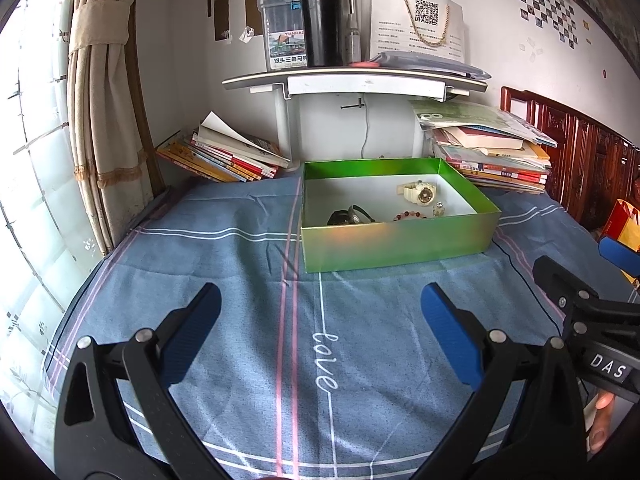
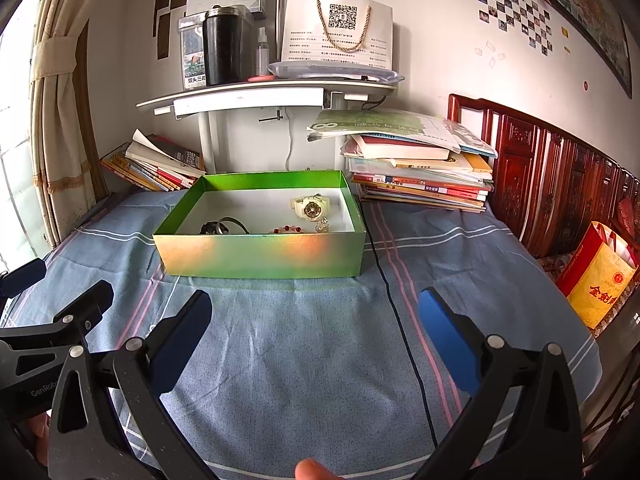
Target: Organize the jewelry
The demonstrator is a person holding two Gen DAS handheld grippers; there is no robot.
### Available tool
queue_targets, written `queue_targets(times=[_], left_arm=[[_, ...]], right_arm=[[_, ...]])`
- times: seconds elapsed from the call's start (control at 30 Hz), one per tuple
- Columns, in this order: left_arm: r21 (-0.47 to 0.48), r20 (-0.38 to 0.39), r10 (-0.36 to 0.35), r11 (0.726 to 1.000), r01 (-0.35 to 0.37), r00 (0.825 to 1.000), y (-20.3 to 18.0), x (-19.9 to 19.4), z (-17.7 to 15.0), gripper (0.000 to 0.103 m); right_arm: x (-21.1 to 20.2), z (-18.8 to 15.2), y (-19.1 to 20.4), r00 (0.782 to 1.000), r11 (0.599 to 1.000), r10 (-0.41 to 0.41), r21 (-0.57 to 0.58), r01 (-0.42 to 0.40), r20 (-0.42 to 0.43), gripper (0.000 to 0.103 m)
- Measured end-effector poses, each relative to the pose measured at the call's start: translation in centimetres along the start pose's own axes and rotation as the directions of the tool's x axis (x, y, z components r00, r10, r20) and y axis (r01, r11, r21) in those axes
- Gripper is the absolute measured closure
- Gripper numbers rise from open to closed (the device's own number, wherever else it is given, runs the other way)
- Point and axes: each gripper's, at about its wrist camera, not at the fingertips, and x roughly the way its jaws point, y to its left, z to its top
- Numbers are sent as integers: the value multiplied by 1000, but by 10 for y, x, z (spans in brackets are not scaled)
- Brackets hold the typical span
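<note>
Left wrist view showed my left claw (image 1: 320,320) spread wide with nothing between its blue pads (image 1: 452,332), held over the blue cloth (image 1: 248,320) that covered the table. Ahead of it sat the green box (image 1: 400,242), lidless, near the far edge of the cloth. Inside the box lay the cream watch (image 1: 418,193) toward the back right, the black watch (image 1: 349,216) at the front left, the beaded bracelet (image 1: 410,216) against the front wall, and a small silvery piece (image 1: 439,209) just beside the bracelet; I could not tell what that piece was.

My right claw (image 2: 316,320) was likewise fully parted and empty in its own view, hovering over the same cloth, well short of the box (image 2: 260,256). From there the cream watch (image 2: 312,207), black watch (image 2: 222,226) and bracelet (image 2: 288,230) lay in the same spots. A thin black cord (image 2: 404,332) ran across the cloth to the right of the box. Stacks of books (image 2: 420,168) flanked the box behind, under a white shelf (image 2: 248,94) carrying a black flask (image 2: 222,46). A yellow bag (image 2: 596,280) stood off the table to the right.
</note>
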Motion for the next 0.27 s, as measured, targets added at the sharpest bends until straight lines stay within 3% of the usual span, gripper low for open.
queue_targets(times=[0.27], left_arm=[[-17,-18,-3,1000,3,1000,2,4,-1,4]], right_arm=[[1,-3,-1,1000,1000,0,3,0,-5,3]])
